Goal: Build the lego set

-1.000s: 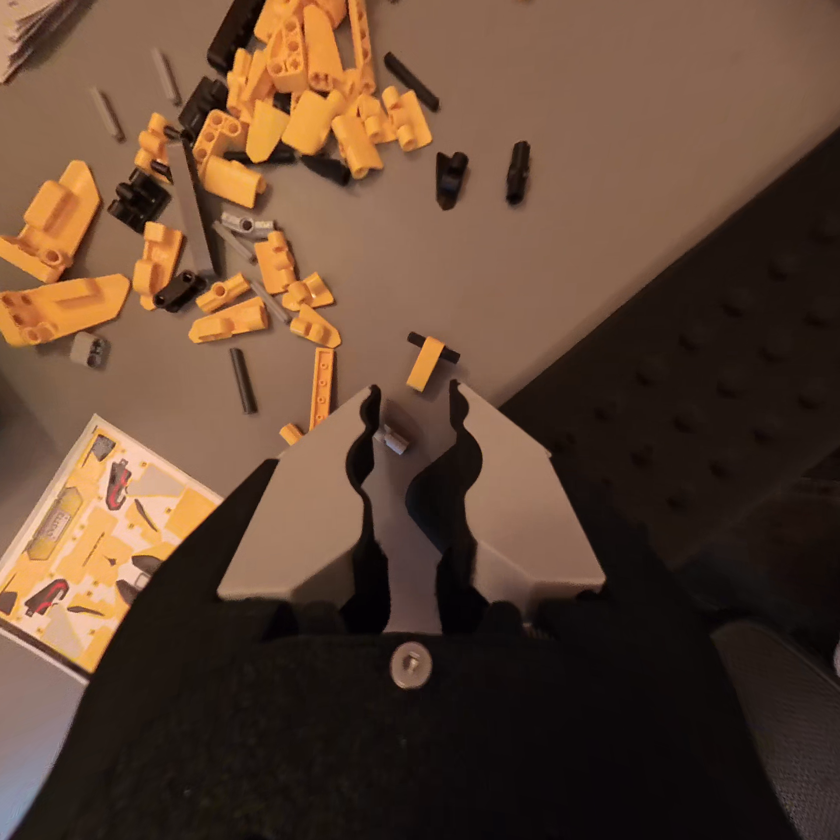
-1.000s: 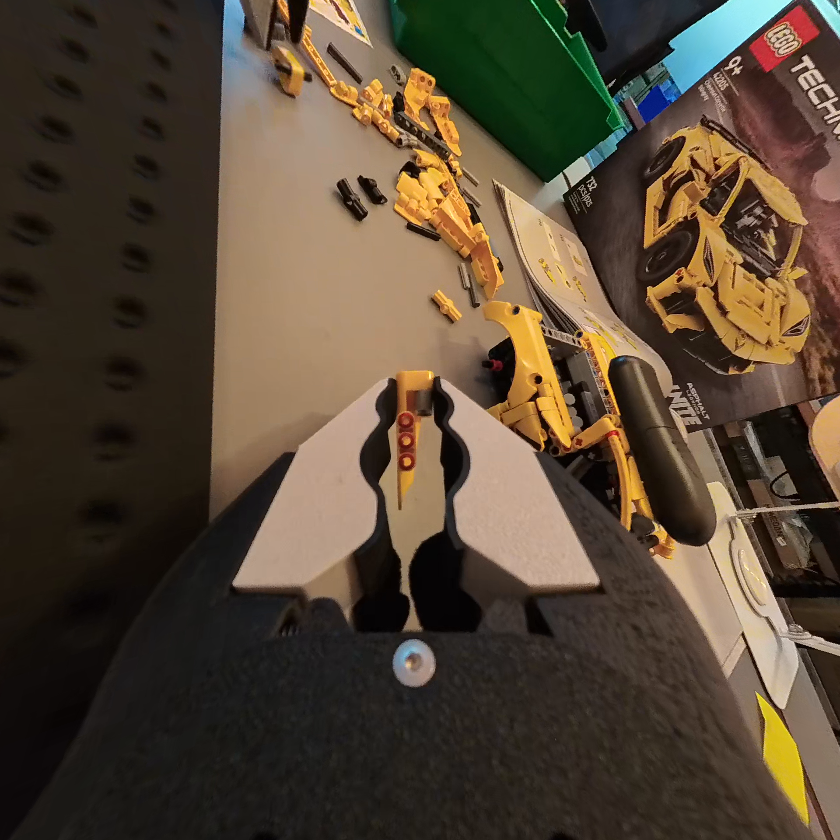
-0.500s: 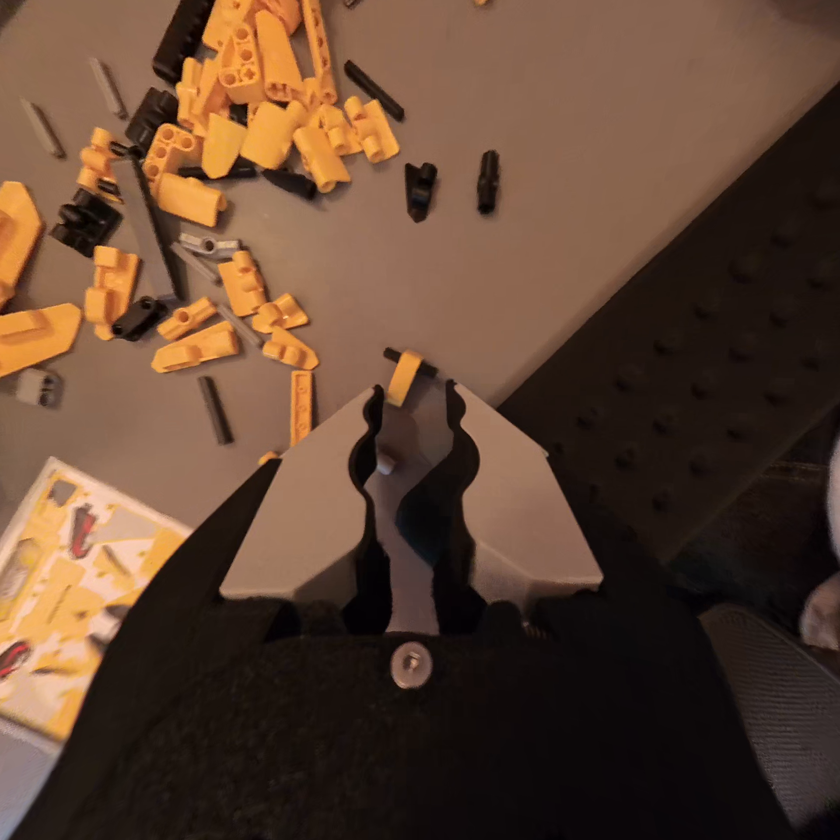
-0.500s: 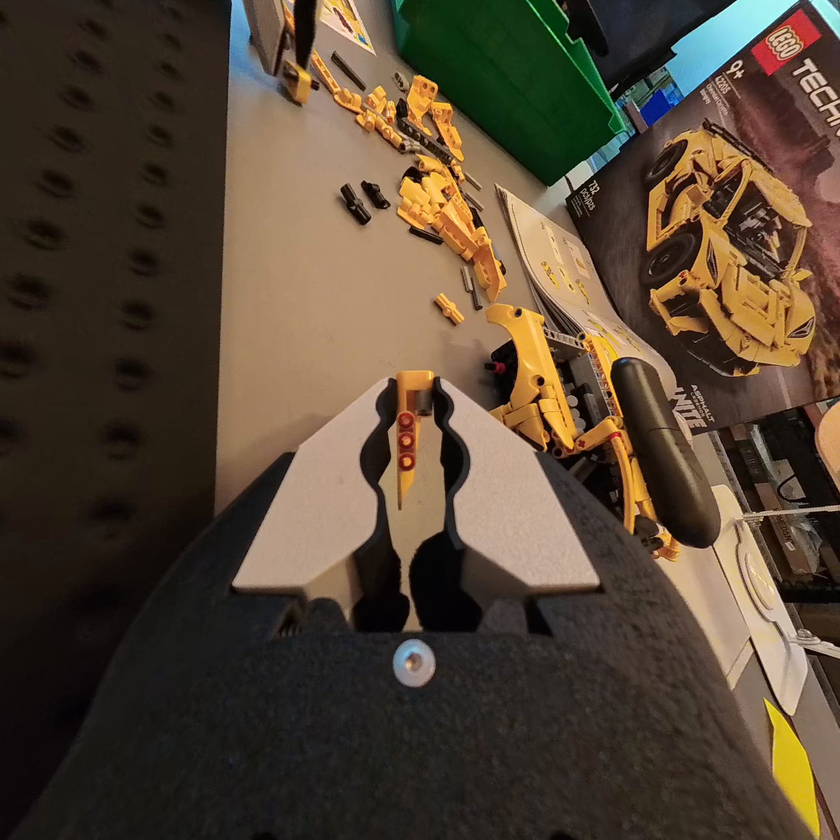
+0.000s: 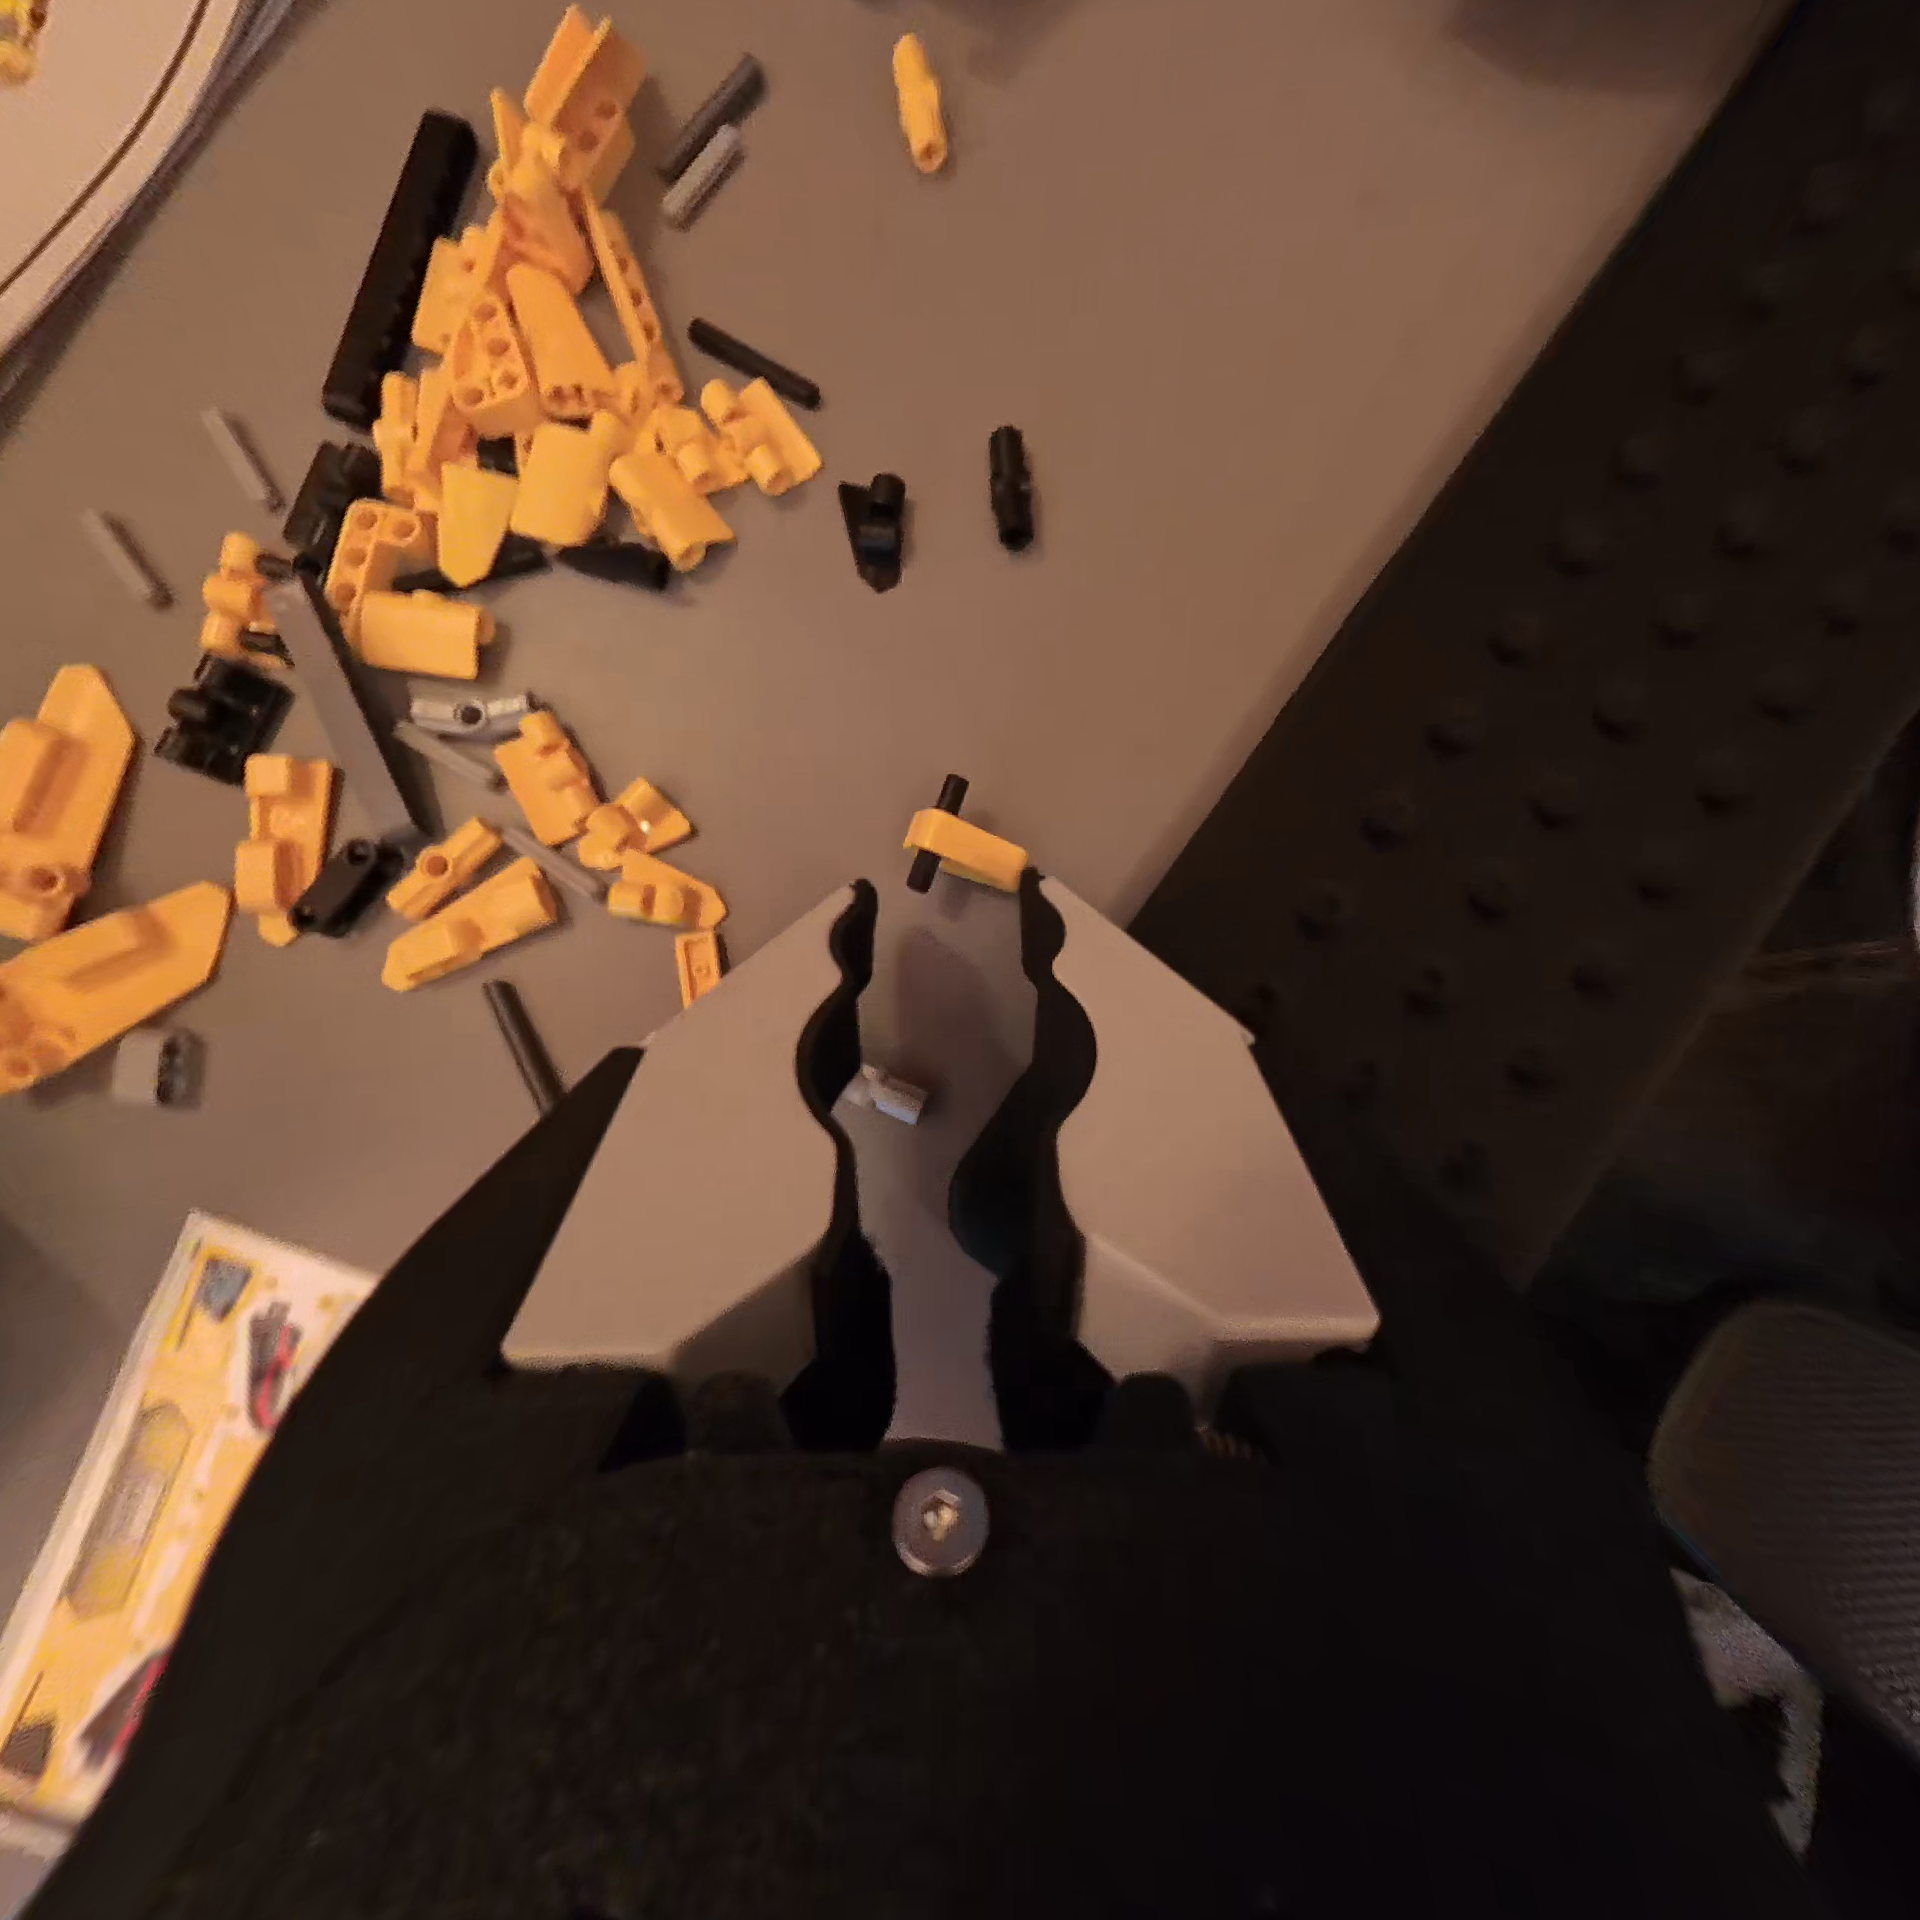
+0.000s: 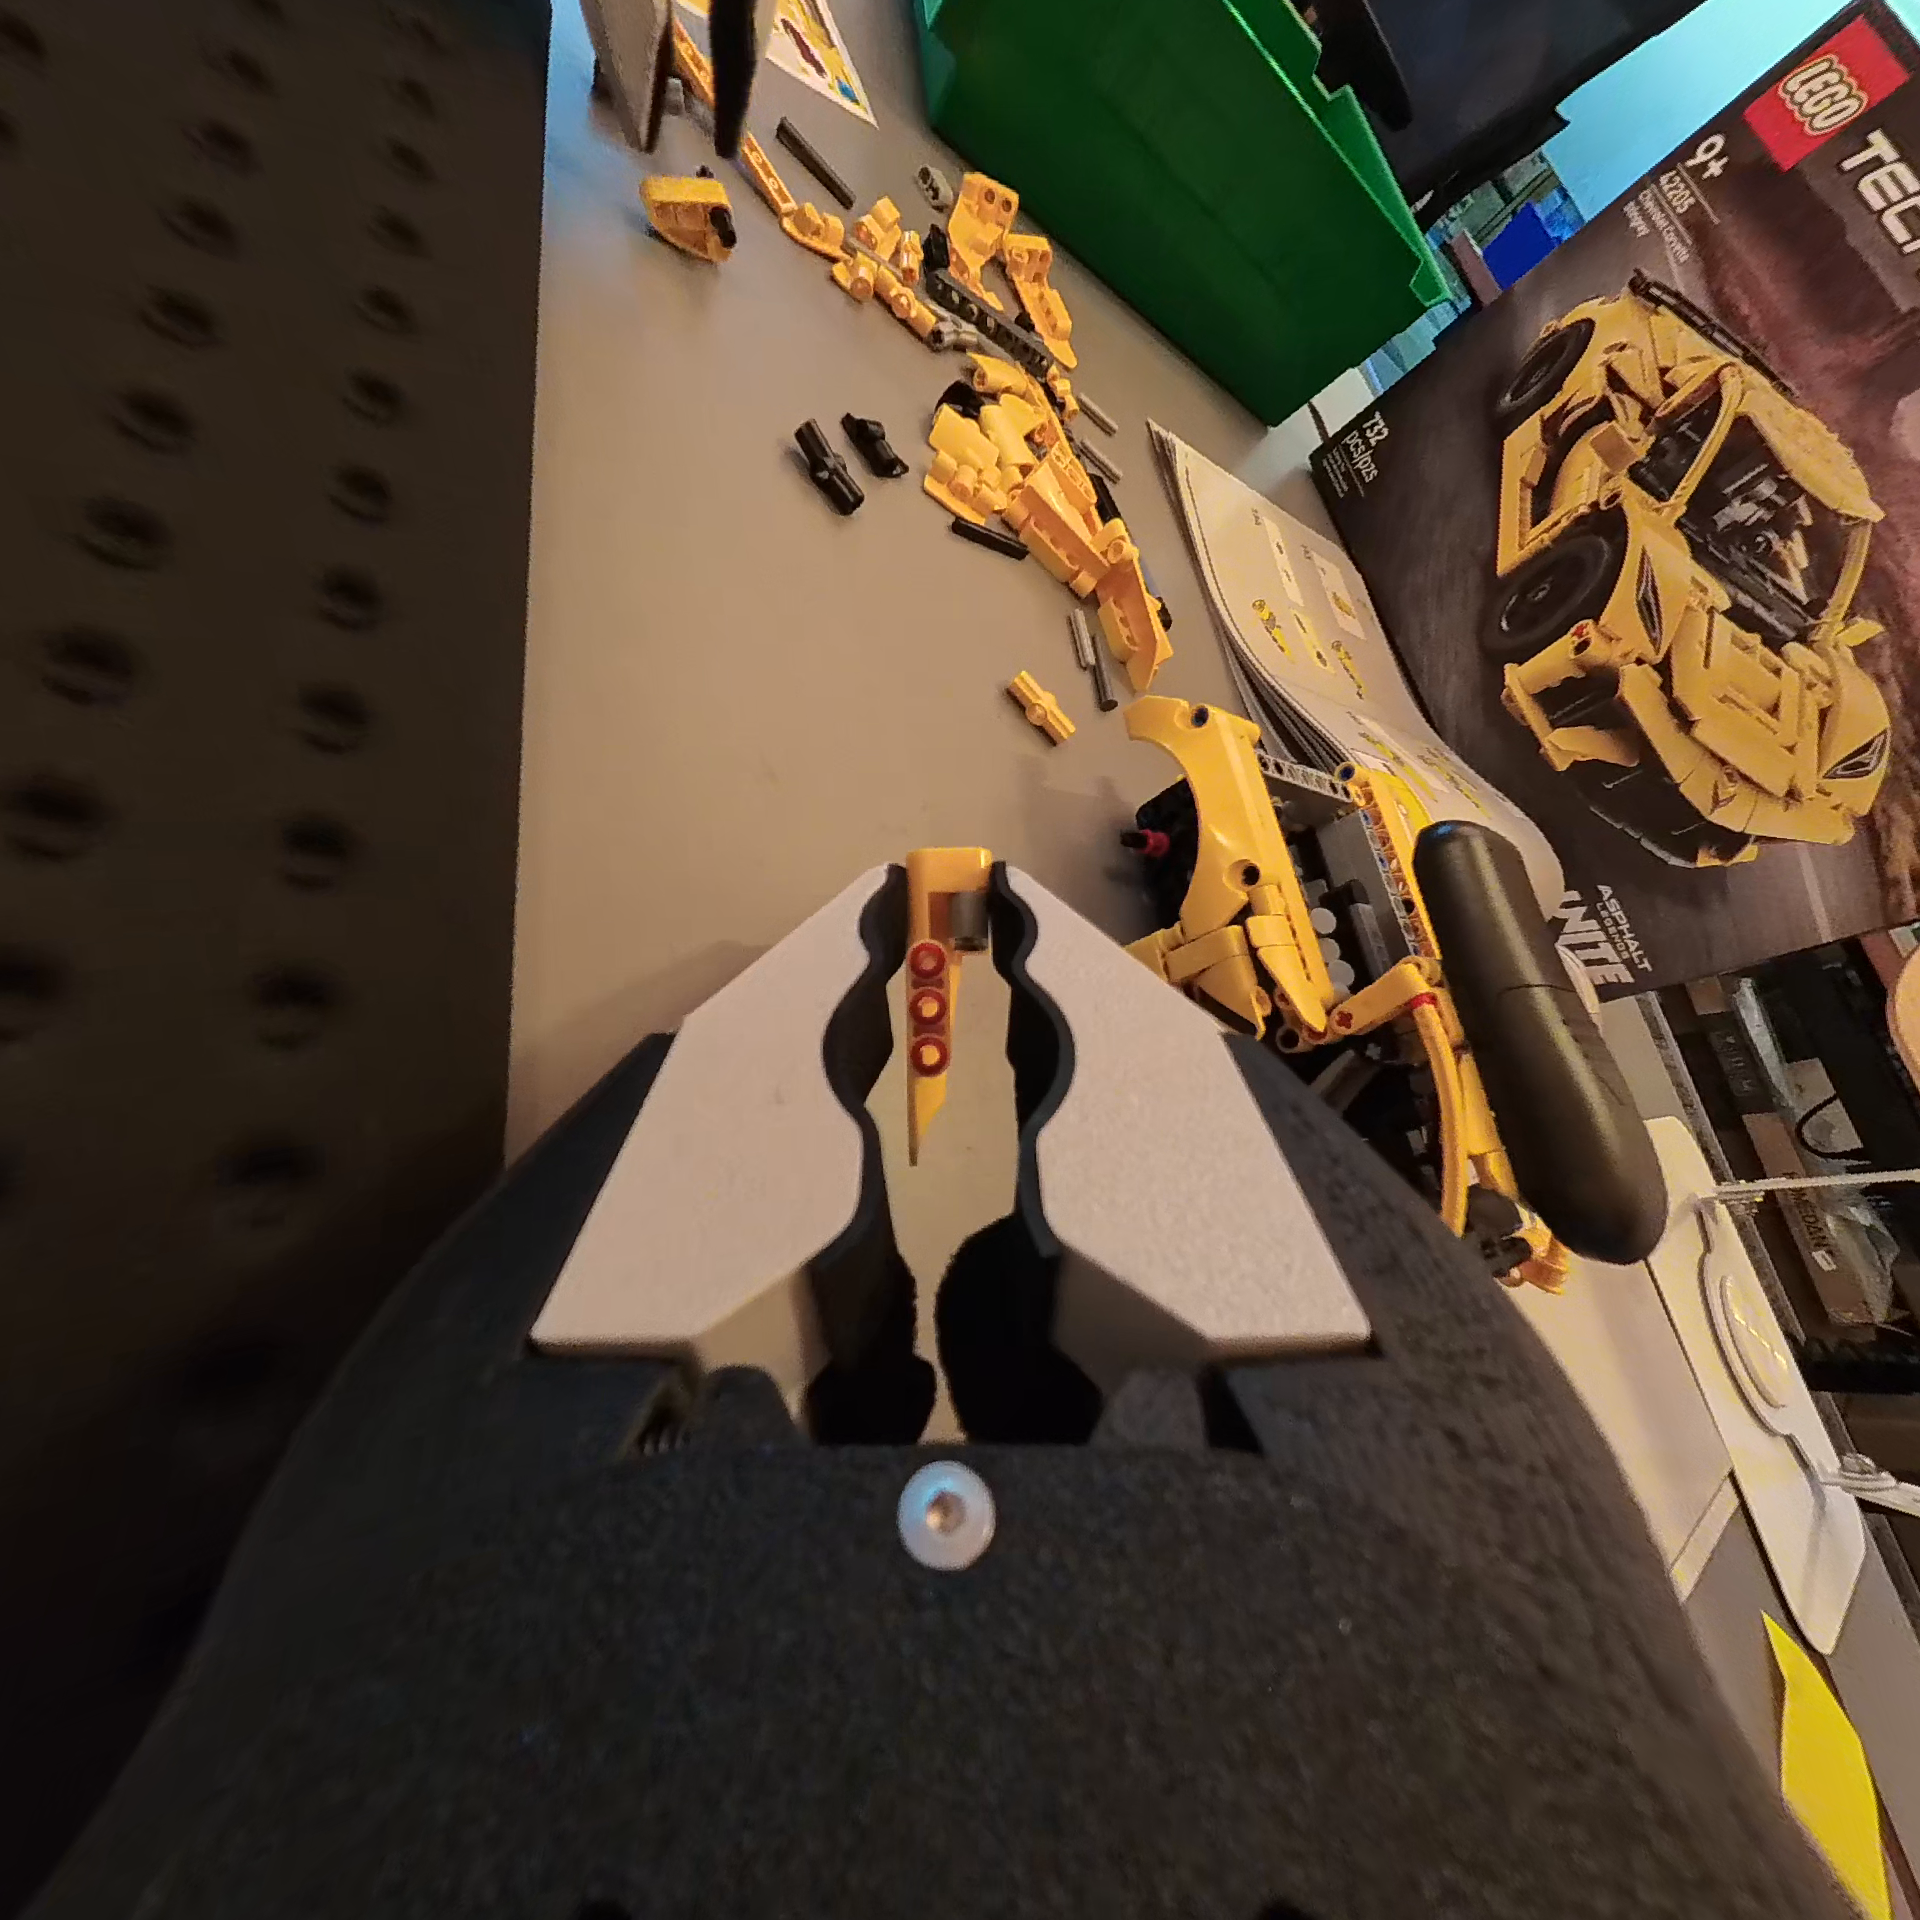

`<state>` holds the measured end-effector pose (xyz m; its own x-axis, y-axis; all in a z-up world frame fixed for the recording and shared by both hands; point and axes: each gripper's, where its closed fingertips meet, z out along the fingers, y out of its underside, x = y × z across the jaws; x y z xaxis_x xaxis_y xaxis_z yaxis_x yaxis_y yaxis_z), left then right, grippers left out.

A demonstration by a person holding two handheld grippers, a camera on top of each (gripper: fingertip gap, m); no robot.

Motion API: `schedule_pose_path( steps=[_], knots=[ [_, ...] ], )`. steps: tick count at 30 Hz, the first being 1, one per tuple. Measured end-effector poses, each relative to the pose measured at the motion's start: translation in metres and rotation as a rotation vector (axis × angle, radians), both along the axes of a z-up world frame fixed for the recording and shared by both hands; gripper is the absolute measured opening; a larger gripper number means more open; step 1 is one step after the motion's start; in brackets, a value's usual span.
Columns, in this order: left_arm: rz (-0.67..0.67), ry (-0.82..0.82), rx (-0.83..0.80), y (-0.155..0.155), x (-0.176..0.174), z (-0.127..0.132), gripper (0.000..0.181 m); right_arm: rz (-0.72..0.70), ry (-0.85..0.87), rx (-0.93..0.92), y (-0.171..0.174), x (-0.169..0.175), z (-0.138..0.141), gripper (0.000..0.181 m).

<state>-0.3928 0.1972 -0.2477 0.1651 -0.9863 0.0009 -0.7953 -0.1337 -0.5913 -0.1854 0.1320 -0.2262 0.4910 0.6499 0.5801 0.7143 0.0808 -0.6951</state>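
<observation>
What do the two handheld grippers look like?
Both match. The left gripper and the right gripper each have two pale grey angular fingers with wavy black inner pads, on a black rough-textured body with one silver screw. No cables or sleeves show.

Bare worktop [image 6: 707,665] runs open between the studded mat [image 6: 260,520] and loose bricks [image 6: 1029,488]; the half-built car [image 6: 1299,935] blocks its far side.
</observation>
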Motion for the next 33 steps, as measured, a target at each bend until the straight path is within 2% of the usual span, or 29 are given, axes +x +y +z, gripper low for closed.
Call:
schedule_pose_path(
  steps=[5, 12, 14, 15, 20, 23, 26, 29, 31, 33],
  knots=[
    [-0.073, -0.185, -0.233, -0.004, 0.015, 0.014, 0.037, 0.0, -0.007, -0.001, -0.001, 0.0, -0.001, 0.014],
    [-0.194, -0.082, -0.194, -0.003, 0.013, -0.007, 0.04, -0.004, -0.005, -0.007, 0.0, 0.001, -0.002, 0.014],
    [-0.207, -0.07, -0.179, -0.003, 0.013, -0.01, 0.031, -0.002, -0.005, -0.008, 0.0, 0.001, -0.002, 0.014],
    [-0.217, -0.068, -0.187, -0.005, 0.012, -0.01, 0.026, -0.001, -0.005, -0.009, 0.0, 0.001, -0.003, 0.014],
    [-0.173, -0.044, -0.153, -0.005, 0.013, -0.011, 0.025, -0.003, 0.0, -0.005, 0.0, 0.001, -0.001, 0.014],
    [-0.161, -0.133, -0.098, -0.018, 0.046, 0.008, 0.025, 0.001, 0.034, -0.007, 0.001, -0.002, 0.003, 0.014],
    [-0.19, -0.148, 0.087, -0.042, 0.094, 0.022, 0.025, 0.039, 0.159, -0.05, -0.002, -0.014, 0.017, 0.014],
    [-0.24, -0.15, 0.427, -0.057, 0.135, 0.03, 0.025, 0.058, 0.254, -0.175, -0.009, -0.028, 0.018, 0.014],
    [-0.307, -0.122, 0.694, -0.063, 0.152, 0.031, 0.025, 0.024, 0.27, -0.276, -0.01, -0.029, 0.011, 0.014],
    [-0.38, -0.106, 0.873, -0.071, 0.164, 0.032, 0.025, 0.029, 0.282, -0.299, -0.011, -0.029, 0.01, 0.014]
  ],
)
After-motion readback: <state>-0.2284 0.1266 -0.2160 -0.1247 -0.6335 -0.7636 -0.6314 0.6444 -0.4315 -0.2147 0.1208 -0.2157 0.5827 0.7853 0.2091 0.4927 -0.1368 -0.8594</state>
